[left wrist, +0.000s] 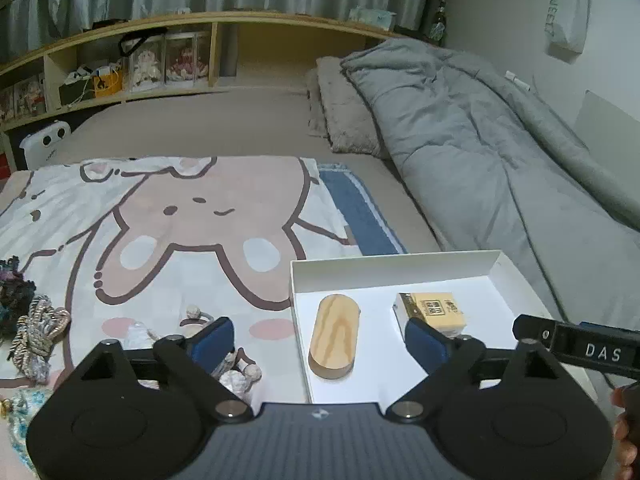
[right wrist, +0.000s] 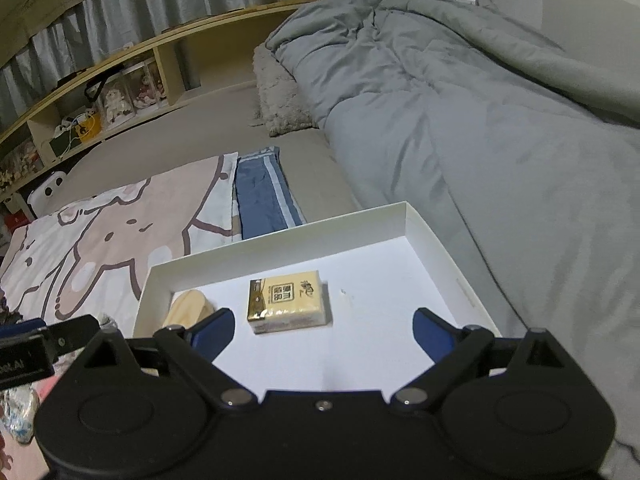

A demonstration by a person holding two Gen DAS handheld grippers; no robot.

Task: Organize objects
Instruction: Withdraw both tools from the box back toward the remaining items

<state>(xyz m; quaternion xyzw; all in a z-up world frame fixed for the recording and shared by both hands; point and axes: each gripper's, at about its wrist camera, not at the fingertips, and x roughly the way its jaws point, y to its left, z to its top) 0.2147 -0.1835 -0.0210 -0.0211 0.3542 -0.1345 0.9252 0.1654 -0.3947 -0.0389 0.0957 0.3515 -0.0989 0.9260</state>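
1. Your left claw (left wrist: 320, 340) hangs spread wide and holding nothing, straddling the left wall of the white tray (left wrist: 392, 270) on the bed.
2. Your right claw (right wrist: 324, 330) is released too, over the tray floor.
3. In the tray, the wooden block (left wrist: 334, 336) lies left and the tissue pack (right wrist: 290, 302) right, apart.
4. Shells (left wrist: 240, 372) and rope (left wrist: 38, 330) sit on the bunny blanket (left wrist: 160, 216), outside the tray.

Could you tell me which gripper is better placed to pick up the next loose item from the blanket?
Left: the left gripper, open, hangs beside the shells; the right gripper is over the white tray.
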